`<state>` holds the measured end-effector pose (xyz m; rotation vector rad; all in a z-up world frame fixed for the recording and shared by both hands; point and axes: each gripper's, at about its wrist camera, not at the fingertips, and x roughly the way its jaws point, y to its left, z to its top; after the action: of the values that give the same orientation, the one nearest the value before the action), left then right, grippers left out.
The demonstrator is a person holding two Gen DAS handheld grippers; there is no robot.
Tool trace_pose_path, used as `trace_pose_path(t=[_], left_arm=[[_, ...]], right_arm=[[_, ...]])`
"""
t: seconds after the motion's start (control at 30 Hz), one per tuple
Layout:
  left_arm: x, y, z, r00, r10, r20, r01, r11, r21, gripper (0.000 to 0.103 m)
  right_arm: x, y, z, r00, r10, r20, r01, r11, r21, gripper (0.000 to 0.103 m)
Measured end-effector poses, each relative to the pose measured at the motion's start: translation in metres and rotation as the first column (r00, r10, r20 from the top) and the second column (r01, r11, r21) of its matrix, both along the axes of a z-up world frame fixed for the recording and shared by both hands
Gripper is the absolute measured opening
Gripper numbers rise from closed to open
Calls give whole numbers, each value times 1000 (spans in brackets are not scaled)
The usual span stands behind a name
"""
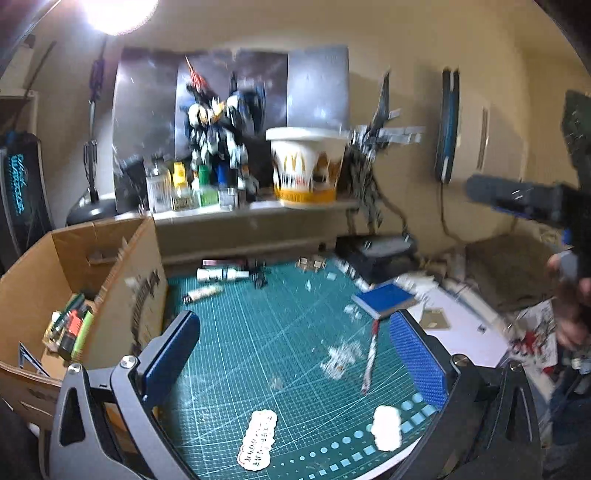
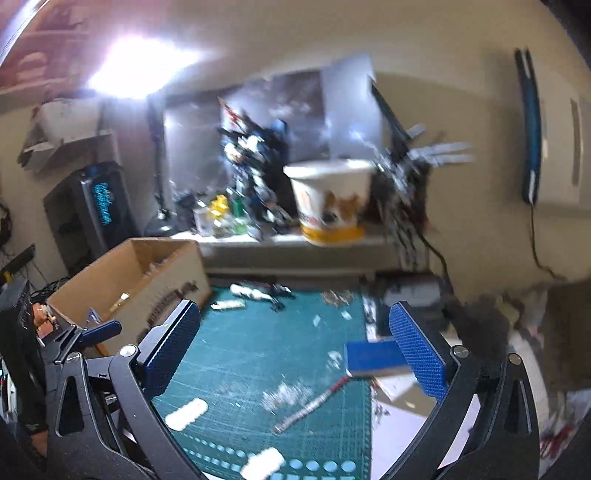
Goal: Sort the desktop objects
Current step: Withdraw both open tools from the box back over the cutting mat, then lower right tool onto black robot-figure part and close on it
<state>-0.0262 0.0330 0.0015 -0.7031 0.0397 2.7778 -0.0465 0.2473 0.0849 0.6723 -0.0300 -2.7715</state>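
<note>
A robot model figure (image 1: 218, 125) stands on the shelf (image 1: 258, 210) far ahead, with a paper bucket (image 1: 306, 166) just to its right and small bottles (image 1: 181, 184) to its left. A wall poster (image 1: 232, 88) hangs behind them, and a lamp (image 1: 118, 11) glares above left.

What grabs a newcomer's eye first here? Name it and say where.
The green cutting mat fills the middle, littered with white scraps. A blue-covered notebook lies at the mat's right edge, and an open cardboard box stands at its left. Behind, on a shelf, a white and yellow paper bucket stands beside a robot model.
</note>
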Motion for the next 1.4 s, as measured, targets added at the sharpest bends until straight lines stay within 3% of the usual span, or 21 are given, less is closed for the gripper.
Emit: trace_pose_path(t=[0.13,0.23,0.4,0.73,0.9,1.17,1.23,1.3,1.4], left_arm=[[-13,4,-22,996,85,19,-85,996,-2,103],[-17,5,-35,997,68,48,-69,997,27,103],[-38,7,-48,991,73,115,-73,997,-5,103],[-67,-10,-55,982,117,149,-119,993,8,103],[-89,-12,-53,983,130,132,-131,991,-2,103],[-138,-43,-56,965,210,159,-211,978,-11,98],[-146,-44,-61,959,227,170,-227,974,-22,98],[-155,-45,-66,952,247,180,-247,969,-23,98],[-169,-48,-74,946,260,195,-263,965,-12,98]], right_arm=[[-6,21,-23,999,-34,42,34,999,-3,103],[-11,31,-40,996,-57,62,57,998,-4,103],[-24,41,-66,990,-78,119,79,997,-3,103],[-61,15,-93,984,8,179,-11,1000,15,96],[-105,-18,-107,968,117,221,-122,993,8,76],[-208,-85,-145,909,234,345,-270,961,59,57],[-232,-100,-157,897,238,373,-287,954,81,56],[-256,-115,-171,882,230,411,-297,949,105,42],[-280,-127,-187,864,233,446,-303,949,92,40]])
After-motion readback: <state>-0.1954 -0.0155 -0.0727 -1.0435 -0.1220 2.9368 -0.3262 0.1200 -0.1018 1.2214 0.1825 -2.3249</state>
